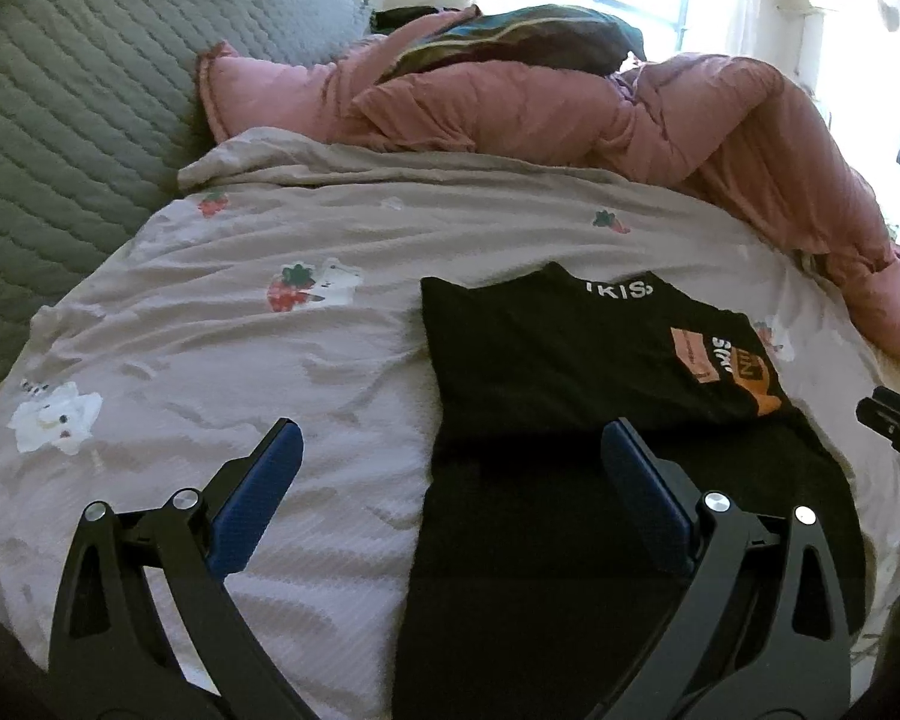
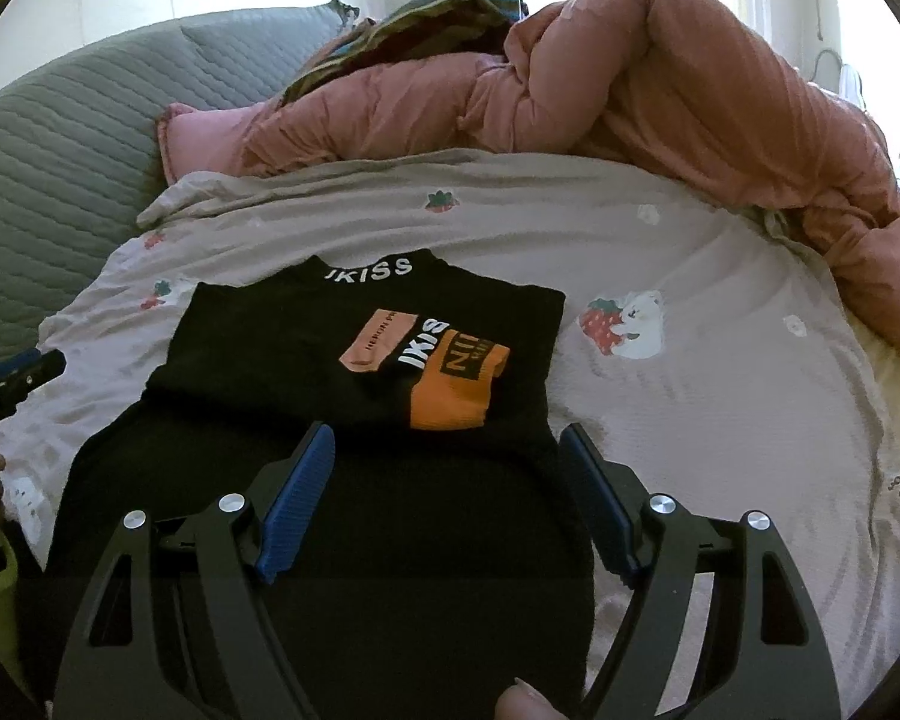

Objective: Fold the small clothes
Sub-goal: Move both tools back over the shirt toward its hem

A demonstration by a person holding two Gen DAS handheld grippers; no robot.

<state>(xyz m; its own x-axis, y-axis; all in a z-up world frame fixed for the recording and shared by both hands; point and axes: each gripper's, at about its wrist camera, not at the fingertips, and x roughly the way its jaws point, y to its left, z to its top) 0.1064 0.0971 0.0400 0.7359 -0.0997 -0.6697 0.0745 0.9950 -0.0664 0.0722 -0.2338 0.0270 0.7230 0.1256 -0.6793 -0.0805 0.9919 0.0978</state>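
A: Log the surroundings first, largest item down.

B: Bed sheet (image 1: 210, 360), pale grey-lilac, strawberry and white-bear prints, wrinkled, covers most of both views. Grey quilted cover (image 1: 78, 96) lies along its far left side. Pink duvet (image 2: 690, 90) bunched along the far edge and down the right; pink pillow (image 1: 252, 90) at its left end, touching it. A dark striped cloth (image 1: 510, 36) sits on top of the duvet; what it is, cannot tell.

A: Task item?

B: Black top (image 2: 360, 348) lies flat on the sheet, collar away from the cameras, white lettering "IKISS" on the collar. Sleeves appear folded in over the body; an orange and pink patch with lettering faces up on the right part. The near, lower part of the garment is plain black and runs out of the bottom of both views.

A: Grippers?

B: Left gripper (image 1: 453, 441): blue-padded jaws spread wide, nothing between them. It hangs above the garment's left edge, left finger over bare sheet, right finger over black cloth. Contact with the cloth, cannot tell. Right gripper (image 2: 447, 441): jaws likewise spread, holding nothing, above the garment's near right part, right finger by its right edge. Each gripper's tip shows at the margin of the other's view.

A: Smallest?

B: A fingertip (image 2: 522, 702) at the bottom edge of the right wrist view.
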